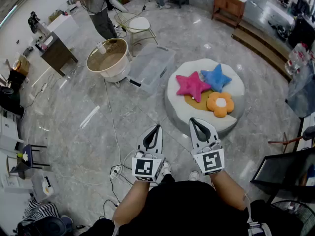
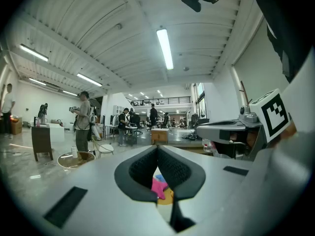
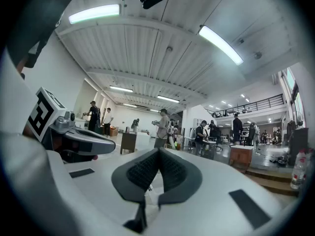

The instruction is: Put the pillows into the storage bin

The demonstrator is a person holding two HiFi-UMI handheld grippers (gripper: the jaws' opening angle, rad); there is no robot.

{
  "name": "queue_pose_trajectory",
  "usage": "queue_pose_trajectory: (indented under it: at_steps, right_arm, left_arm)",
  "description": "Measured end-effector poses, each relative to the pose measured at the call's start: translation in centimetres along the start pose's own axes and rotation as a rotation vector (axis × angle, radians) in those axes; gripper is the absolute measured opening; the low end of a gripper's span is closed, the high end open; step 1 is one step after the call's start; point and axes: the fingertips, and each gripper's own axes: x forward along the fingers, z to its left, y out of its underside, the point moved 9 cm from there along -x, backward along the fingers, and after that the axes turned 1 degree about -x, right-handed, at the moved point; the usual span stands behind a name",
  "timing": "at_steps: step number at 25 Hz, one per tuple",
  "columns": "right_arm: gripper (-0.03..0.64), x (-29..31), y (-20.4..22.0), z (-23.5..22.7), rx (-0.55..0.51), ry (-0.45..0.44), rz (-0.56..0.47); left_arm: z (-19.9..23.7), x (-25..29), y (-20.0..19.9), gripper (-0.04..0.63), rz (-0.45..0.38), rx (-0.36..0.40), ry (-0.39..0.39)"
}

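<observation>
Head view shows storage bin (image 1: 151, 65) whole — left of pillows (image 1: 192, 85).

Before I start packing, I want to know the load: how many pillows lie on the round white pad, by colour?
pink star pillow: 1
blue star pillow: 1
orange flower pillow: 1
mustard pillow, mostly covered by the others: 1
Total: 4, all on the round white pad.

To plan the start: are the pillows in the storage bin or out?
Out: the pink star pillow, blue star pillow and orange flower pillow lie on the white cushion, beside the storage bin.
</observation>
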Motion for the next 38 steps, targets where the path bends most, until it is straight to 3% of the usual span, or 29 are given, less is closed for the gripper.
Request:
queue_pose_trajectory:
  at_steps: [4, 8, 12, 15, 19, 23, 25, 27, 29, 34, 36, 38]
  right_arm:
    - [0.012, 0.6, 0.2, -0.2, -0.034, 0.001, -0.074]
    - [0.012, 1.1, 0.2, 0.1, -0.012, -0.004, -0.005]
    - [0.015, 2.4, -0.2, 0.2, -0.002, 0.002, -0.109]
    - [0.015, 3.2, 0.7, 0.1, -0.014, 0.01, -0.058]
    - [0.017, 5.4, 0.0, 1.1, -0.01, 0.036, -0.13]
    - [0.027, 7.3, 0.0, 3.3, -0.024, 0.04, -0.083]
    - [0.061, 8.6, 0.0, 4.4, -0.017, 0.034, -0.035]
    - [0.096, 10.0, 0.0, 5.1, -0.018, 0.028, -0.014]
    - [0.155, 11.0, 0.1, 5.7, -0.018, 0.038, 0.004]
    - [0.369, 13.2, 0.7, 5.7, -0.03, 0.084, 0.024]
    - [0.469, 13.9, 1.0, 5.4, -0.024, 0.099, 0.038]
    - [0.526, 14.6, 1.5, 4.9, -0.01, 0.109, 0.05]
  left_arm:
    - [0.2, 0.4, 0.5, 0.017, 0.003, 0.0, -0.001]
    - [0.8, 0.5, 0.4, 0.017, 0.006, -0.003, -0.006]
    - [2.0, 1.0, 0.4, 0.017, 0.012, -0.007, -0.003]
    - [3.0, 1.4, 0.7, 0.017, 0.015, -0.007, -0.005]
    - [5.2, 1.5, 0.9, 0.017, 0.006, -0.021, 0.002]
    - [8.4, 1.3, 0.8, 0.017, -0.013, -0.038, 0.015]
    - [10.0, 1.4, 0.7, 0.032, -0.01, -0.034, 0.041]
    - [11.3, 1.8, 0.8, 0.153, 0.0, -0.02, 0.055]
    - [12.4, 2.1, 1.3, 0.178, 0.005, -0.012, 0.066]
    - [14.5, 3.0, 2.4, 0.31, 0.018, -0.035, 0.038]
    - [15.2, 3.6, 2.6, 0.334, 0.021, -0.036, 0.027]
    - [15.9, 4.4, 2.6, 0.352, 0.02, -0.037, 0.017]
